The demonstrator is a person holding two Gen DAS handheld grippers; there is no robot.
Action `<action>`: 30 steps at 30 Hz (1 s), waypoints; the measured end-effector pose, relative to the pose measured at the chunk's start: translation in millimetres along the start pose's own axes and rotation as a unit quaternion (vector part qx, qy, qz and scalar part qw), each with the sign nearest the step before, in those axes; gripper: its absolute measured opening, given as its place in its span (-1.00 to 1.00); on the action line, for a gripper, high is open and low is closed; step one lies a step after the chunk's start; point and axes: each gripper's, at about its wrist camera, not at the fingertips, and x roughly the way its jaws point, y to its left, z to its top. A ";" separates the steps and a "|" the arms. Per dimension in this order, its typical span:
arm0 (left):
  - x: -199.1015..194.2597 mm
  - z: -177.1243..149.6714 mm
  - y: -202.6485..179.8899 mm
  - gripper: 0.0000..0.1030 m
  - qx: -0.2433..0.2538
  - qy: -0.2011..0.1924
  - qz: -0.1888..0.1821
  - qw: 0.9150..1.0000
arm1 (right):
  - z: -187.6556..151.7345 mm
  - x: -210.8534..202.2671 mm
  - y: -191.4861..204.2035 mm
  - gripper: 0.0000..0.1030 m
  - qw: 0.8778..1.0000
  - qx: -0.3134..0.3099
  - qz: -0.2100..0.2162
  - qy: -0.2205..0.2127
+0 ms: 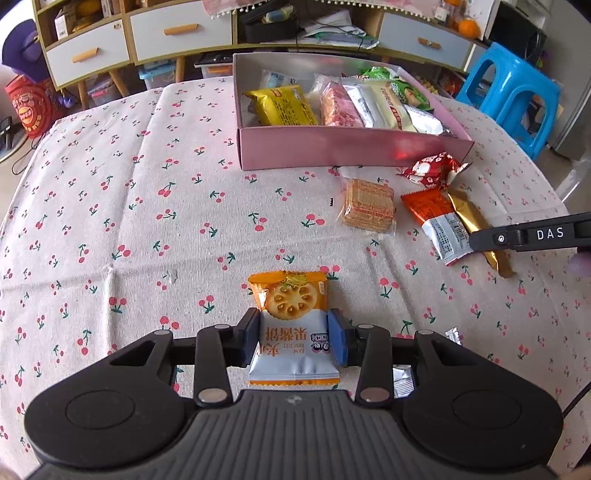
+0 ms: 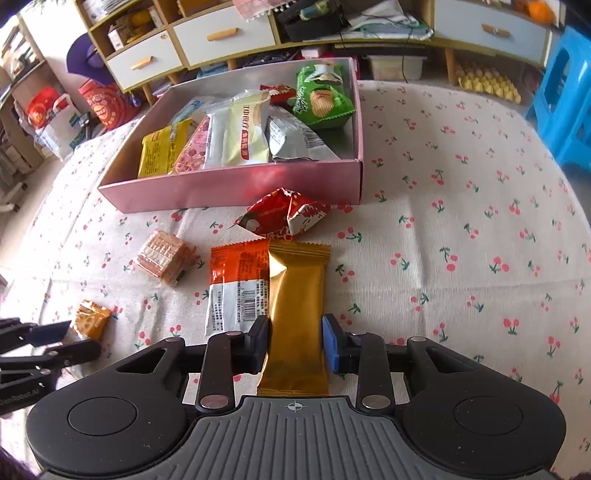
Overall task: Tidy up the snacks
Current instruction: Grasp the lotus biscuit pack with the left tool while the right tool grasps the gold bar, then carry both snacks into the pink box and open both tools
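Left gripper (image 1: 294, 338) has its fingers pressed against both sides of the jam biscuit packet (image 1: 293, 326), gripping it on the cherry-print tablecloth (image 1: 147, 221). Right gripper (image 2: 295, 341) straddles the gold bar packet (image 2: 297, 314); whether it clamps is unclear. Touching alongside lies an orange-and-white packet (image 2: 236, 284). Beyond sit a wafer pack (image 2: 166, 256) and red wrapper (image 2: 284, 214), then the pink box (image 2: 236, 188) of snacks.

Wooden drawer cabinet (image 1: 155, 33) behind cherry-print table (image 1: 147, 192), blue stool (image 1: 513, 92)
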 end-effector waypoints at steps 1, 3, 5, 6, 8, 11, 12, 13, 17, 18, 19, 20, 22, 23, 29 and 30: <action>-0.6 0.5 -0.3 -0.30 -0.001 -0.001 -0.001 1.000 | 0.5 -0.9 -1.6 -0.42 1.000 0.008 0.005 0.003; -2.2 1.4 -0.8 -0.30 -0.002 -0.004 -0.002 1.000 | 1.0 -2.8 -3.4 -0.42 1.000 0.018 0.013 0.006; -3.4 2.4 -1.2 -0.30 -0.003 -0.005 -0.004 1.000 | 1.5 -5.3 -4.7 -0.42 0.999 0.025 0.018 0.007; -3.6 2.9 -1.9 -0.30 -0.003 -0.005 -0.005 1.000 | 1.8 -6.5 -4.8 -0.42 0.999 0.029 0.021 0.008; -4.1 3.7 -3.1 -0.30 -0.003 -0.006 -0.007 1.000 | 2.4 -8.9 -5.4 -0.42 0.999 0.035 0.028 0.010; -5.8 5.0 -3.9 -0.30 -0.004 -0.009 -0.010 1.000 | 3.3 -12.7 -5.9 -0.42 0.998 0.045 0.039 0.011; -6.1 5.8 -4.0 -0.30 -0.005 -0.010 -0.011 1.000 | 3.4 -14.2 -6.1 -0.42 0.998 0.047 0.042 0.011; -6.6 6.5 -3.9 -0.30 -0.007 -0.011 -0.011 1.000 | 3.7 -15.8 -6.2 -0.42 0.998 0.049 0.045 0.010; -9.1 9.7 -3.4 -0.30 -0.014 -0.017 -0.013 1.000 | 5.2 -22.6 -6.4 -0.42 0.997 0.056 0.058 0.007; -10.0 10.8 -3.2 -0.30 -0.016 -0.019 -0.014 1.000 | 5.7 -24.2 -6.2 -0.42 0.996 0.058 0.061 0.006; -11.0 11.8 -3.2 -0.30 -0.019 -0.022 -0.014 0.999 | 6.2 -26.0 -6.0 -0.42 0.996 0.060 0.065 0.005; -12.1 13.1 -3.0 -0.30 -0.021 -0.024 -0.014 0.999 | 6.8 -28.0 -5.7 -0.42 0.996 0.062 0.069 0.004; -14.1 16.4 -2.3 -0.30 -0.026 -0.030 -0.016 0.999 | 9.1 -32.3 -4.4 -0.42 0.995 0.063 0.075 -0.001; -15.1 18.1 -2.5 -0.30 -0.029 -0.033 -0.016 0.999 | 10.4 -34.0 -4.0 -0.42 0.995 0.064 0.076 -0.004; -20.5 31.4 -5.7 -0.30 -0.047 -0.057 -0.022 0.997 | 24.1 -43.9 -0.3 -0.42 0.993 0.074 0.089 -0.025; -21.7 33.4 -6.6 -0.30 -0.051 -0.062 -0.023 0.996 | 27.1 -45.3 0.3 -0.42 0.992 0.077 0.091 -0.029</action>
